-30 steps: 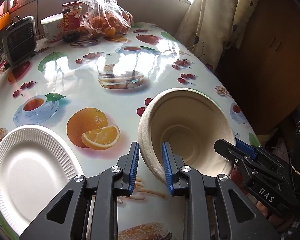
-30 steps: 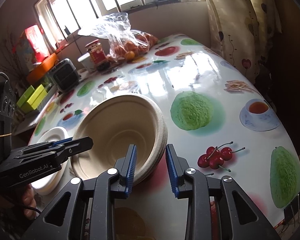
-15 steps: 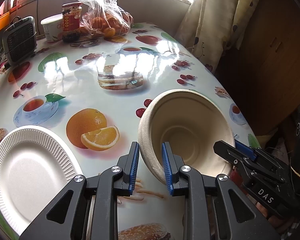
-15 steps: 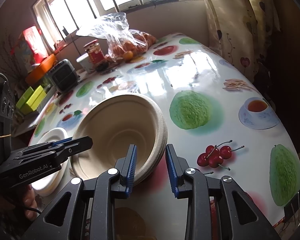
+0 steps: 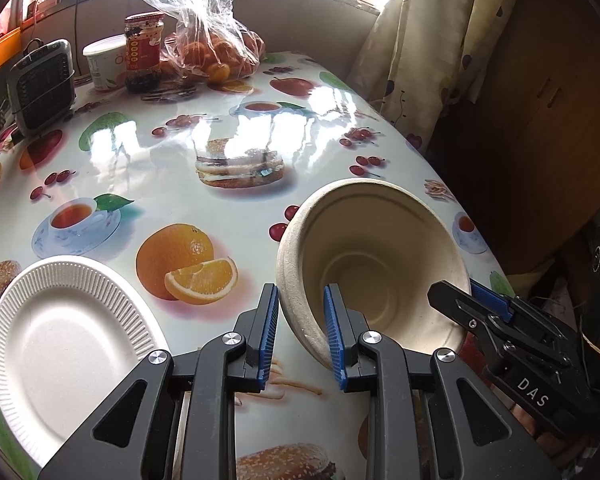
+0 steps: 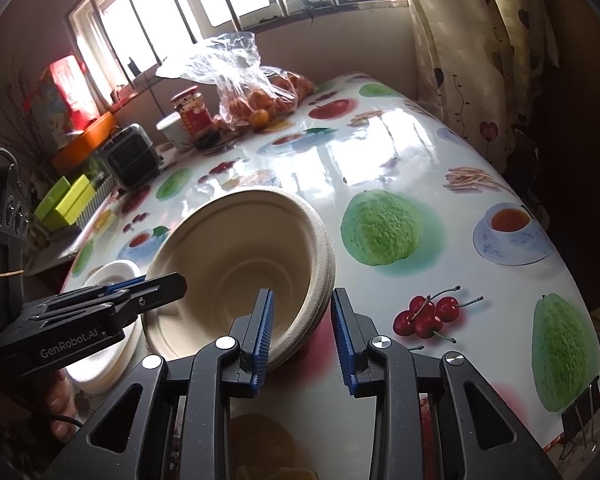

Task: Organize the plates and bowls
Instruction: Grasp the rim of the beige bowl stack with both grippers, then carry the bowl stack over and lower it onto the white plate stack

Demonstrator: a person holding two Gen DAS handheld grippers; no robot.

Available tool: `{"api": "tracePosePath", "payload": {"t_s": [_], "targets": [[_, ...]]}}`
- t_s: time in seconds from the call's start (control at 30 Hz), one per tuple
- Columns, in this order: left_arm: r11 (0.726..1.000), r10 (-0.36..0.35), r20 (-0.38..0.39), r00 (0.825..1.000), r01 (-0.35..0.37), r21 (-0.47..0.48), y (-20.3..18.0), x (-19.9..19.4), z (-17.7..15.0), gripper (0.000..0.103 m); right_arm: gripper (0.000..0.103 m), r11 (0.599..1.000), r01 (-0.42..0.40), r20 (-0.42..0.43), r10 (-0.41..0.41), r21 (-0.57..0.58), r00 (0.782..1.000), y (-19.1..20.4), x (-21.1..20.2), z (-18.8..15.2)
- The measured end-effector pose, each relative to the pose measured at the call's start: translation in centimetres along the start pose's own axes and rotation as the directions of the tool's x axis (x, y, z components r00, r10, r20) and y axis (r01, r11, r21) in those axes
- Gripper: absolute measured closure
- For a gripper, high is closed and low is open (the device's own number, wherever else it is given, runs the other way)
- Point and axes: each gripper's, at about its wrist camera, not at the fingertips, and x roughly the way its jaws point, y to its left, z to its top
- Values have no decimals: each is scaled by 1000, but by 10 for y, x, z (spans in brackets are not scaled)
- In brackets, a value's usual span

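Glossy fruit-print oilcloth is covering the table (image 5: 228,208), with window light glaring off its far half.

Left to right, left wrist view: white paper plate (image 5: 68,344) is lying flat at the near-left edge of the table, untouched. Left gripper (image 5: 300,328) is sitting next, fingers pointing steeply down. Its jaws are straddling the left rim of the beige pulp bowl (image 5: 372,264), one blue pad outside the wall, one inside. The inner pad is meeting the wall; a sliver of gap is showing at the outer pad, so I cannot tell whether the pinch is firm. The bowl is tilting up on edge near the near-right edge of the table, mouth facing the cameras.

Right wrist view: the bowl (image 6: 236,264) is reading as a nested stack, several rims layered at its right side. Right gripper (image 6: 300,336) is bracketing that right rim, left pad inside and touching the wall, right pad standing clear of the layered edges. Jaws narrow, not visibly clamped.

Judgement: the bowl is lying between the two grippers, each equally near, one per side of the rim. The plate lies left of the bowl, on the left gripper's side. Any carry toward the plate is going to run leftward along the near edge; uneven grip could let the stack slip or fan apart.
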Motion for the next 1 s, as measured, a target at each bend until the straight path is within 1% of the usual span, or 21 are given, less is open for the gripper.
{"api": "tracePosePath", "payload": {"t_s": [0.57, 1.0], "targets": [[1000, 8, 41, 999, -9, 10, -4, -23, 0, 78, 75, 1000, -17, 33, 18, -8, 999, 9, -20, 5], [1000, 24, 76, 997, -23, -18, 4, -43, 2, 79, 74, 998, -42, 43, 44, -45, 998, 27, -28, 13]]}}
